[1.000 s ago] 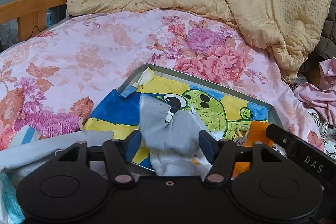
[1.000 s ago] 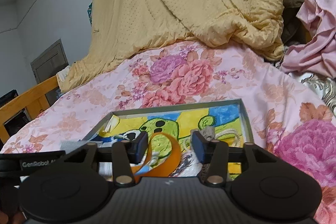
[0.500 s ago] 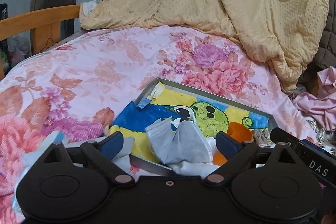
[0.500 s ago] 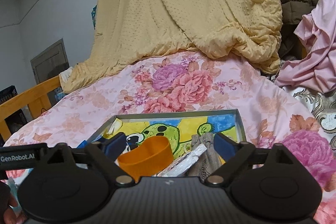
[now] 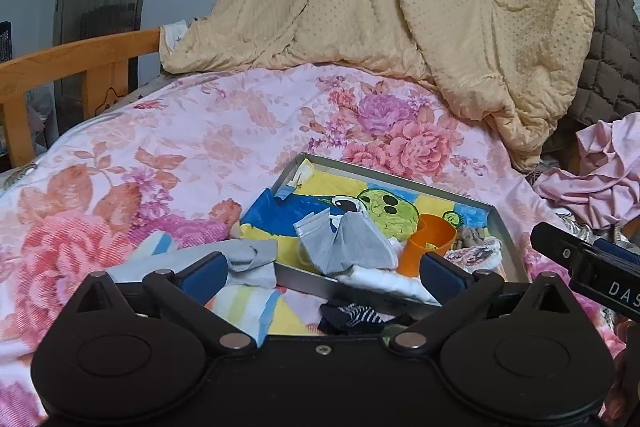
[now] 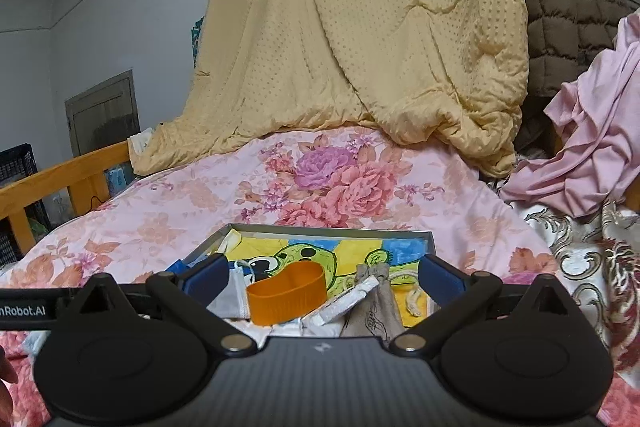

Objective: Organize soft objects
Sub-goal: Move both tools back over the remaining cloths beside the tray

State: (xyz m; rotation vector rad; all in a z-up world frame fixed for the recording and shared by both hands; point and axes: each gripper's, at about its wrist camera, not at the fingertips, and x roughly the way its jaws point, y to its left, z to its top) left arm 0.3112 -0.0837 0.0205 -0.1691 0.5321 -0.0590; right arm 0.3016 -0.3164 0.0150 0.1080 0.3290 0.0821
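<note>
A shallow grey box [image 5: 502, 227] with a green cartoon picture inside lies on the floral bed. In it sit a grey cloth [image 5: 346, 241], an orange band [image 5: 430, 241], white cloth [image 5: 384, 279] and a beige pouch [image 6: 374, 307]. My left gripper [image 5: 322, 273] is open and empty, just short of the box. My right gripper [image 6: 322, 279] is open and empty above the box's near side, with the orange band [image 6: 286, 293] between its fingers but untouched. A dark striped sock [image 5: 350, 315] and pale cloths [image 5: 240, 263] lie outside the box.
A yellow quilt [image 5: 400, 7] is heaped at the back. Pink clothes [image 5: 600, 179] and a brown padded coat [image 6: 560, 27] lie at the right. A wooden bed rail [image 5: 60, 67] runs along the left. The right gripper's body [image 5: 588, 263] shows at the left view's right edge.
Both grippers opened and drew back. The left let go of the grey cloth and the right let go of the orange band; both now rest in the box.
</note>
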